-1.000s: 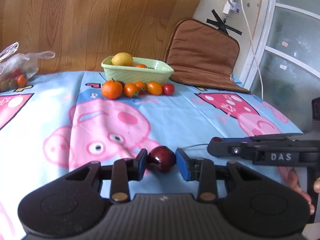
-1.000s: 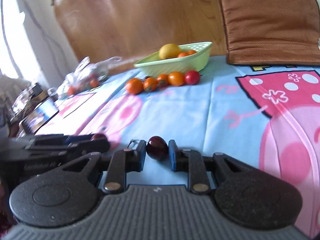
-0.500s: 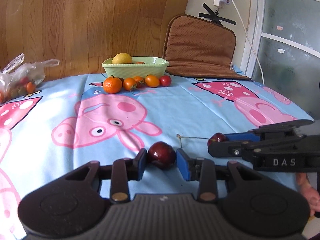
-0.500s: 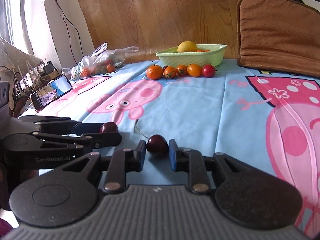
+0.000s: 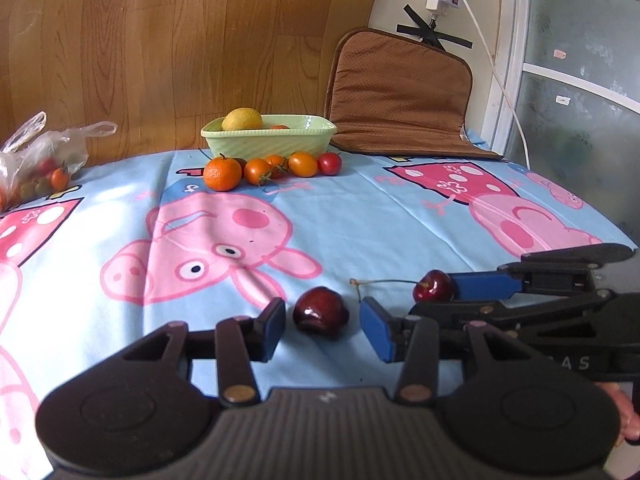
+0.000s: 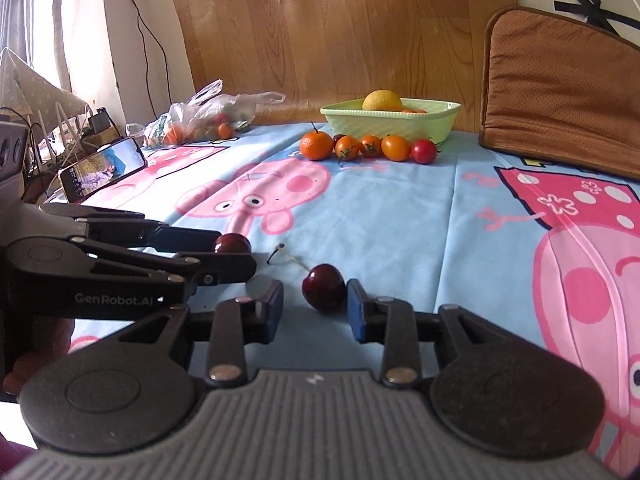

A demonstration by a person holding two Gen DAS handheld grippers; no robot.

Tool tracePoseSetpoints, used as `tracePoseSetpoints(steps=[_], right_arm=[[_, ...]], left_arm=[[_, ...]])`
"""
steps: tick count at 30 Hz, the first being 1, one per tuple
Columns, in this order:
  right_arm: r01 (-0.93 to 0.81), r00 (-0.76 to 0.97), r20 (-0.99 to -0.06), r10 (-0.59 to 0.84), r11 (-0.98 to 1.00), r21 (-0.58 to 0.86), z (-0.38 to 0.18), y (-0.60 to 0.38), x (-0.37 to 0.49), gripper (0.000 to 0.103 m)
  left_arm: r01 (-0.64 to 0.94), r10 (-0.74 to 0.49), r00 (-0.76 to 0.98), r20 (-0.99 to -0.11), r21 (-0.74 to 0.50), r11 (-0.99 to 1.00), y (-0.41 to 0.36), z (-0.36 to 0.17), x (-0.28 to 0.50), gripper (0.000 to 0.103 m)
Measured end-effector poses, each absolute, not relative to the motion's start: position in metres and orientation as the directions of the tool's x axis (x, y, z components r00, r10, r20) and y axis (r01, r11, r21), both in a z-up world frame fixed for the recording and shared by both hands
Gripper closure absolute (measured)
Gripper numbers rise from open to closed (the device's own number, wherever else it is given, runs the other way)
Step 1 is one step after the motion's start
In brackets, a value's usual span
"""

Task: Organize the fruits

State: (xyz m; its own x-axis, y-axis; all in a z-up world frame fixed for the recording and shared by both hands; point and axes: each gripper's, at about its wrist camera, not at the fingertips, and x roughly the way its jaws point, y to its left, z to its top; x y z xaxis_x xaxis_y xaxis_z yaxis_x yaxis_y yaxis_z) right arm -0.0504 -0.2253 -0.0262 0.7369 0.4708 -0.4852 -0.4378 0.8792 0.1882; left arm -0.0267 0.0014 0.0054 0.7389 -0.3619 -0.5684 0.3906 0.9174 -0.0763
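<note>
Cherries rest on the cartoon tablecloth (image 5: 360, 208). Left gripper (image 5: 323, 322) stands with jaws parted, a stemless cherry (image 5: 320, 311) lying loose between the pads. Right gripper (image 6: 315, 306) is likewise spread around a stemmed cherry (image 6: 323, 287), which touches neither pad. Farther back, a tangerine (image 5: 222, 174) and four tomatoes (image 5: 298, 164) line up before the green basket (image 5: 268, 142) holding a lemon (image 5: 242, 119).

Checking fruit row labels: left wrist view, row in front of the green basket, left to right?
tangerine → orange tomato on the vine → orange tomato → red tomato. One tomato between, overlapped, is left out.
</note>
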Motion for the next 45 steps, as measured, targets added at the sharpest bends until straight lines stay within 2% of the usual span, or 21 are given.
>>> tracePoseSetpoints(steps=[1, 2, 3, 10, 17, 25, 32, 45], right_arm=[[-0.437, 0.738, -0.486, 0.469, 0.880, 0.187, -0.026, -0.225, -0.050, 0.067], [-0.432, 0.743, -0.485, 0.462, 0.884, 0.180, -0.026, -0.225, -0.050, 0.068], [-0.423, 0.751, -0.485, 0.449, 0.890, 0.169, -0.026, -0.224, -0.051, 0.077], [-0.363, 0.798, -0.463, 0.386, 0.921, 0.144, -0.021, -0.229, -0.053, 0.077], [-0.362, 0.781, -0.491, 0.387, 0.920, 0.150, -0.026, -0.228, -0.052, 0.077], [-0.352, 0.782, -0.479, 0.399, 0.917, 0.189, -0.027, -0.233, -0.051, 0.077], [-0.301, 0.786, -0.463, 0.410, 0.908, 0.293, -0.029, -0.248, -0.048, 0.077], [-0.301, 0.787, -0.455, 0.417, 0.903, 0.307, -0.029, -0.250, -0.050, 0.076]], left_arm=[[0.395, -0.367, 0.736, -0.568, -0.080, 0.915, 0.001, 0.005, -0.027, 0.071], [0.398, -0.371, 0.736, -0.566, -0.080, 0.914, 0.001, 0.004, -0.027, 0.071], [0.403, -0.375, 0.736, -0.564, -0.081, 0.912, 0.001, 0.004, -0.028, 0.071], [0.438, -0.429, 0.725, -0.538, -0.120, 0.891, 0.000, 0.010, -0.039, 0.071], [0.434, -0.423, 0.721, -0.548, -0.119, 0.893, -0.002, 0.002, -0.035, 0.071], [0.428, -0.432, 0.731, -0.529, -0.137, 0.893, 0.001, 0.000, -0.038, 0.070], [0.428, -0.434, 0.730, -0.527, -0.142, 0.893, 0.002, 0.000, -0.038, 0.070], [0.424, -0.433, 0.732, -0.527, -0.145, 0.894, 0.002, 0.000, -0.037, 0.070]])
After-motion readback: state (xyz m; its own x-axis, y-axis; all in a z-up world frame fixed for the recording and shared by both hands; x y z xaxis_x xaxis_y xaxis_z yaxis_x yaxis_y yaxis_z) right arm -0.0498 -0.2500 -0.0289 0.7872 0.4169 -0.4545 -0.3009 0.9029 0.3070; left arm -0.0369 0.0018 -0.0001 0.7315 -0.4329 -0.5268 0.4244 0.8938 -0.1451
